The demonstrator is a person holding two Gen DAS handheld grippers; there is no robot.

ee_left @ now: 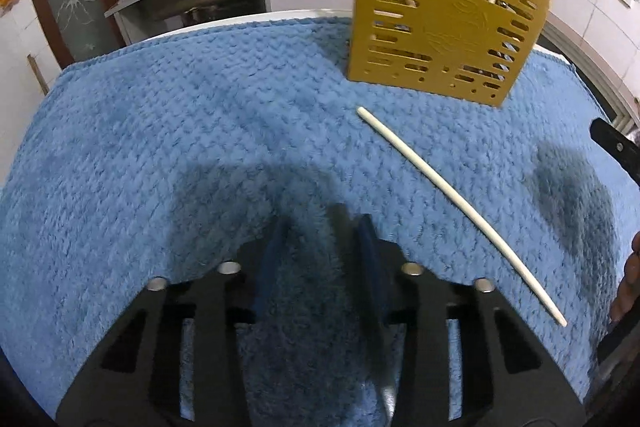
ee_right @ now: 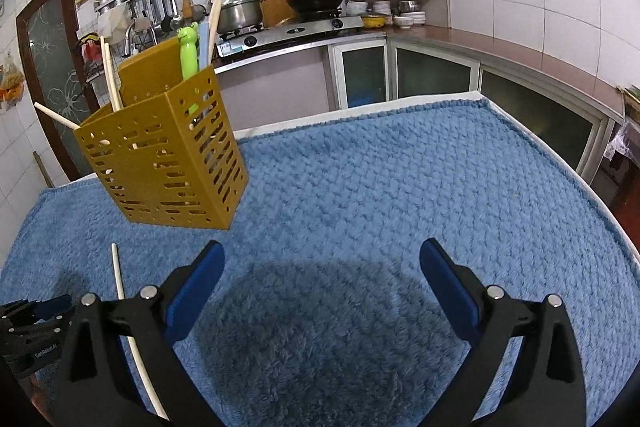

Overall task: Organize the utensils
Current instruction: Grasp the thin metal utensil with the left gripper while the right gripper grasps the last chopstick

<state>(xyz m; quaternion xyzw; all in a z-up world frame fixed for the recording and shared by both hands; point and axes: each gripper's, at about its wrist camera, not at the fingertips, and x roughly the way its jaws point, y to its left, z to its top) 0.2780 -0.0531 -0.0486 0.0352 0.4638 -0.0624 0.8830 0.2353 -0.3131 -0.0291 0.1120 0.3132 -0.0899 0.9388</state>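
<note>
The left claw points steeply down at the blue towel that covers the surface. Its two blue pads stand close but not together, with towel pile showing in the gap. A blurred grey streak runs along the inner side of the right-hand pad; what it is cannot be told, and nothing is clearly clamped. To the right of this claw a pale chopstick lies loose on the towel, slanting from just in front of the mustard-yellow slotted utensil holder toward the near right. The holder stands upright on the far part of the towel. At the right edge of this view the fingers of a hand show.

The right claw tilts down less steeply and hangs over bare towel, pads wide apart with nothing between them.

The right wrist view alone shows the holder from a corner, with its contents clear: several chopsticks leaning in one side and a green frog-headed utensil upright in the other. It also catches the left claw low at its left edge, with the loose chopstick just beside it and passing behind the right claw's own left finger. The stove, a wok and a cutting board appear behind. The left wrist view alone shows the loose chopstick's whole length, and a sink with its tap beyond the surface.
</note>
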